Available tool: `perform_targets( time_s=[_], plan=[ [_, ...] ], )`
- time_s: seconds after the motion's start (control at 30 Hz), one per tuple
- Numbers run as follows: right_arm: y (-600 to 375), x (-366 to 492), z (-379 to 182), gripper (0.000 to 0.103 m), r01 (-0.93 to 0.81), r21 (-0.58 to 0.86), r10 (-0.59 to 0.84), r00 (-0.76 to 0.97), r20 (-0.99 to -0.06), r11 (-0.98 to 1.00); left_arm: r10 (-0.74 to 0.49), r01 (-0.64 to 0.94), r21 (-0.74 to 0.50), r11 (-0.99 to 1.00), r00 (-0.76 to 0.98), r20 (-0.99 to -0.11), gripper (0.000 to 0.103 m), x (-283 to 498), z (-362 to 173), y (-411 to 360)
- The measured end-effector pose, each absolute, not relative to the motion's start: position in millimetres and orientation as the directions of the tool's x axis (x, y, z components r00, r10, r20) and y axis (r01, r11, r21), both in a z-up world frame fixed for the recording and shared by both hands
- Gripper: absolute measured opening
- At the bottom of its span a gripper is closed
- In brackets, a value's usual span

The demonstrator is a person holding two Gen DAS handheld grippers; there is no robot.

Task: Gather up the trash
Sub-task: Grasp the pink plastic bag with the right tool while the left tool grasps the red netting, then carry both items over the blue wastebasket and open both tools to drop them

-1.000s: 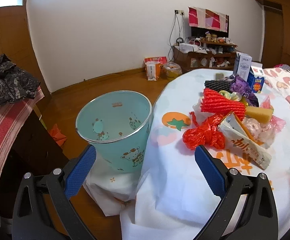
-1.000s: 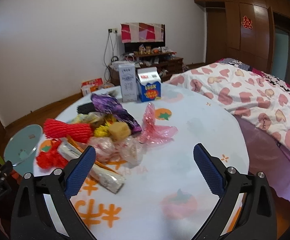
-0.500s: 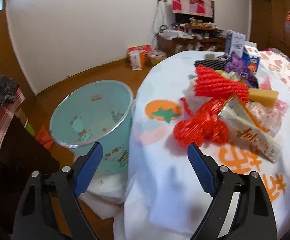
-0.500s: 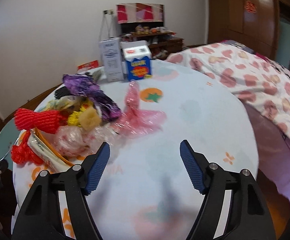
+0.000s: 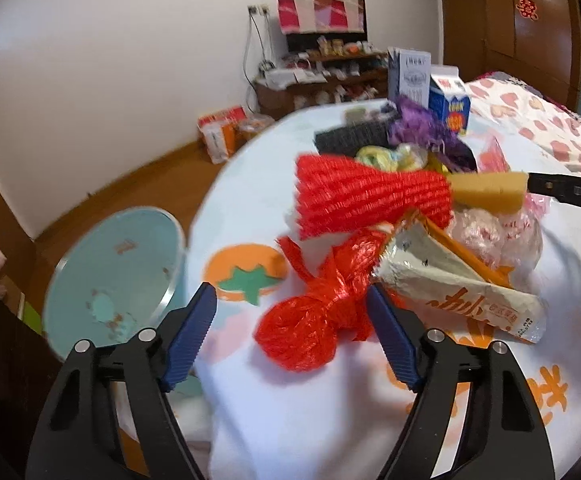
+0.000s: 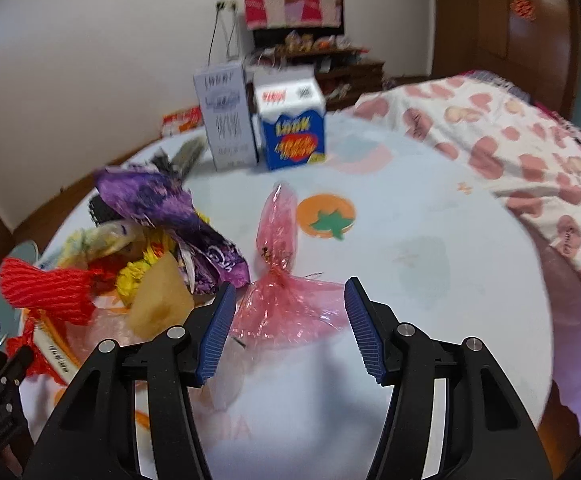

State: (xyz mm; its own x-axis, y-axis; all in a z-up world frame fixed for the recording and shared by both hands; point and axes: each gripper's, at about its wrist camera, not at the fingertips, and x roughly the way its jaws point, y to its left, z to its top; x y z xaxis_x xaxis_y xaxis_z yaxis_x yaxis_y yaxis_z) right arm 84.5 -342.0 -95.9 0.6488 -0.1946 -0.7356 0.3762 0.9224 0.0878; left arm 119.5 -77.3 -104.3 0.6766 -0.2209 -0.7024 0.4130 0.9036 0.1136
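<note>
We read few markings with certainty. The black gripper part (image 5: 570,192) entering from the right bears white letters "DAS". The long grey snack wrapper (image 5: 466,292) carries large orange characters, illegible to us. Print on the blue-and-white gable-top carton (image 6: 292,128) is blurred.

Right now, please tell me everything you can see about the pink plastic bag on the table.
The pink plastic bag is thin, see-through, crinkled film. It lies flat on the white tablecloth, pinched at its middle, one end pointing toward the cartons and the other fanned out. The right gripper is closing around that fanned end without pressing it yet. The purple wrapper lies beside it.
</note>
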Motion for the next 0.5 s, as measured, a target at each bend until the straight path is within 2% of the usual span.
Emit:
perform_targets(
  time_s=[0.07,0.13,0.17,0.23,0.27,0.37,0.5],
  plan=[
    [-344,97,-107,0.057,0.365,0.079,-0.178,0.62,-0.764,0.928,-0.233,0.423,0.099,0.901,0.664,-0.711,0.072,122,-108,-80],
    [-347,103,-115,0.055,0.365,0.087,-0.161,0.597,-0.786,0.927,-0.245,0.434,0.09,0.896,0.655,-0.715,0.065,123,-110,-81],
    [-349,104,-118,0.047,0.358,0.108,-0.138,0.595,-0.792,0.927,-0.256,0.443,0.082,0.893,0.649,-0.716,0.058,123,-111,-82],
    [-350,104,-122,0.043,0.352,0.12,-0.121,0.591,-0.797,0.928,-0.277,0.462,0.07,0.884,0.638,-0.718,0.048,124,-114,-86],
    [-349,102,-122,0.032,0.349,0.117,-0.122,0.593,-0.796,0.93,-0.285,0.468,0.064,0.881,0.635,-0.718,0.042,123,-114,-87],
    [-348,93,-119,0.024,0.351,0.127,-0.122,0.607,-0.785,0.928,-0.318,0.489,0.041,0.872,0.627,-0.711,0.027,119,-114,-89],
    [-347,73,-103,0.021,0.372,0.127,-0.157,0.642,-0.75,0.919,-0.349,0.501,0.027,0.865,0.639,-0.686,0.023,109,-101,-87]
  ],
)
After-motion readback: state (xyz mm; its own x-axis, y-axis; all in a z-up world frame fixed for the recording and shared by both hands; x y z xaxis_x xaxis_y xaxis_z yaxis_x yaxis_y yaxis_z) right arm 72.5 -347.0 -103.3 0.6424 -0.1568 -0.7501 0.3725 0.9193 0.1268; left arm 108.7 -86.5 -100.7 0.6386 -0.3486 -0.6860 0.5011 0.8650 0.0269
